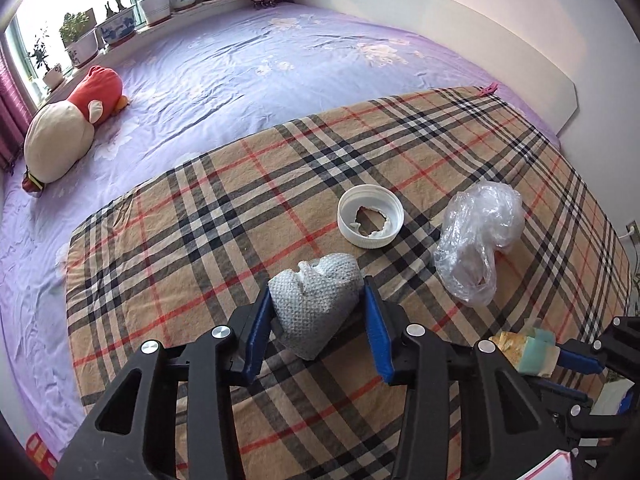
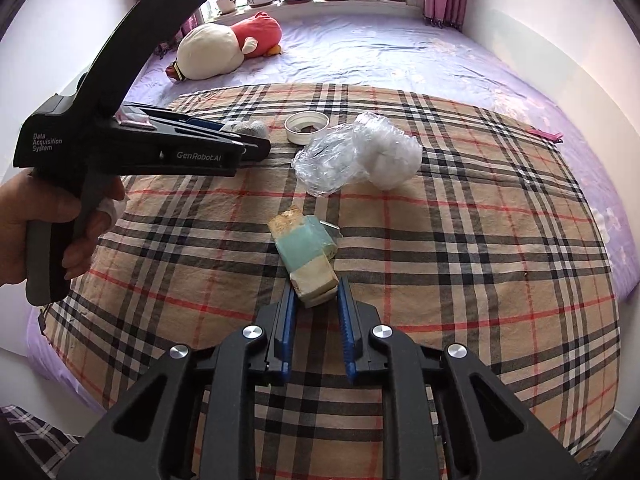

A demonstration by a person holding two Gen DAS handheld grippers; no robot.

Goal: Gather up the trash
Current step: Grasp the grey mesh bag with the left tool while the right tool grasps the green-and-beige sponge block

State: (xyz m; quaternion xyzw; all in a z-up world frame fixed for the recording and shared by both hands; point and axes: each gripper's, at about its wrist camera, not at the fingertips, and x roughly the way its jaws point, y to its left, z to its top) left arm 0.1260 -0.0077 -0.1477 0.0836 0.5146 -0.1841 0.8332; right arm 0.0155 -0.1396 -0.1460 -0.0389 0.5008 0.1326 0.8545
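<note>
A crumpled grey-white dotted wad [image 1: 320, 308] lies on the plaid cloth [image 1: 192, 248], and my left gripper [image 1: 317, 285] has its blue pads pressed against both of the wad's sides. The right wrist view shows that gripper [image 2: 256, 138] from the side, held by a hand [image 2: 24, 216]. A flat packet wrapped in teal and tan tape [image 2: 306, 240] has its near end clamped in my right gripper [image 2: 315, 283], which also shows at the right edge of the left wrist view [image 1: 580, 358]. A white lid [image 1: 370, 216] with torn foil and a crumpled clear plastic bag [image 1: 476, 240] lie beyond.
The plaid cloth covers part of a purple bedsheet [image 1: 240, 60]. A red and cream plush toy [image 1: 72, 128] lies near the window. Potted plants [image 1: 120, 20] line the sill. A pink clip [image 1: 490, 89] holds the cloth's far corner. A white wall runs along the right.
</note>
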